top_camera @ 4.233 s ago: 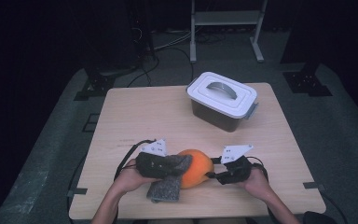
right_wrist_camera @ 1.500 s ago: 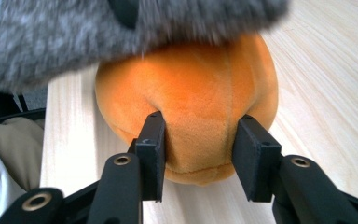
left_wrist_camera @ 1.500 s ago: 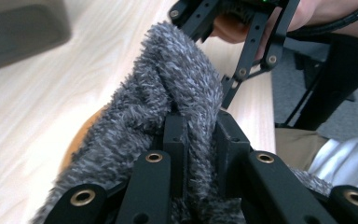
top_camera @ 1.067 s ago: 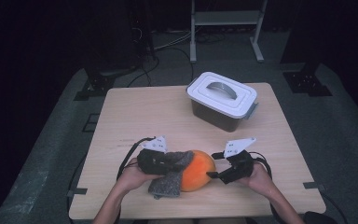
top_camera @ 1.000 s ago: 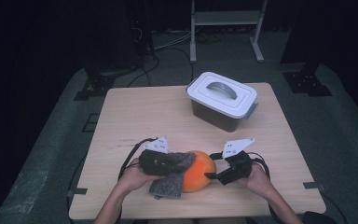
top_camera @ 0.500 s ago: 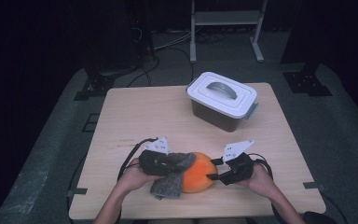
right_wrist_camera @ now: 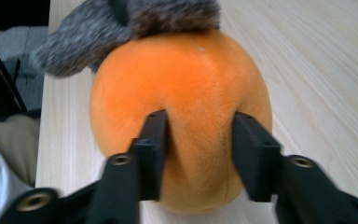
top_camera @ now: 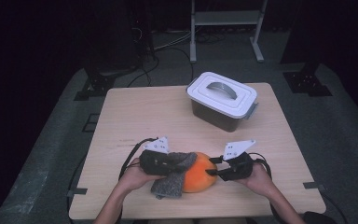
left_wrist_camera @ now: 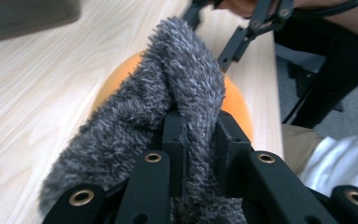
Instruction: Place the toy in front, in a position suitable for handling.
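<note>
light: table lit from above, surroundings dark | blur: close views soft | glare: none

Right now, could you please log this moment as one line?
left gripper: shut on grey cloth | right gripper: jaws just closed onto orange plush | lidded box: untouched

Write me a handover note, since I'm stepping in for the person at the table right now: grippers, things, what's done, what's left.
Left hand-held gripper: shut on the grey fuzzy cloth, which drapes over the orange plush ball.
Right hand-held gripper: jaws have just been closing and now pinch the ball's near side.
Ball and cloth sit at the table's near edge; the lidded white box stands at the far right, untouched.
Done: both things gripped. Left: probably pulling cloth and ball apart.
</note>
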